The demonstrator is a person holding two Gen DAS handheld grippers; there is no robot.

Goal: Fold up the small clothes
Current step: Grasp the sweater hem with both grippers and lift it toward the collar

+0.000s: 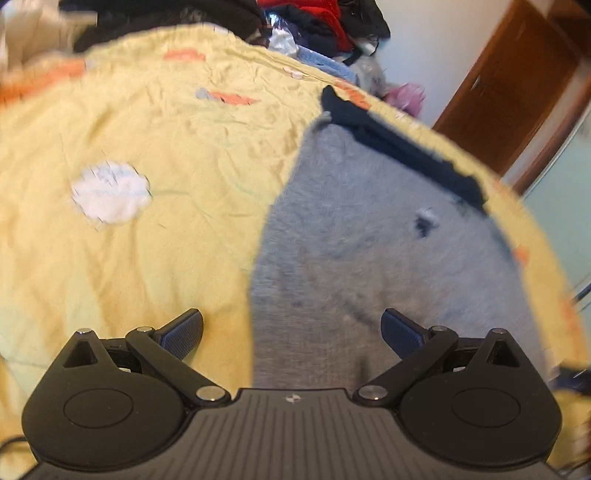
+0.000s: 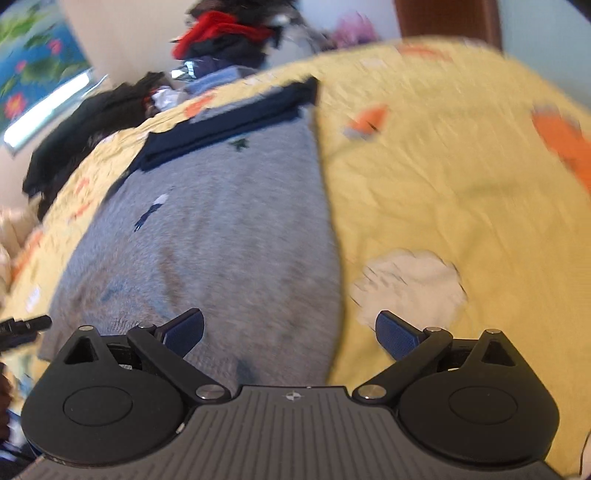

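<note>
Brown wooden door (image 1: 517, 85), pale wall (image 1: 424, 48)

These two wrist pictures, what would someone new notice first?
The grey garment with its navy band lies flat on the yellow sheet, in the middle of both views. A white cloud patch stands out on the sheet beside it. Past the sheet's far edge sits a heap of dark and red clothes.

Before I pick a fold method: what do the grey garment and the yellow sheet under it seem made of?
Grey garment: looks like soft heathered knit, matte and slightly fuzzy, with a dark blue band at its far edge. Yellow sheet: likely thin woven cotton, matte, finely creased. Blur leaves both uncertain.
</note>
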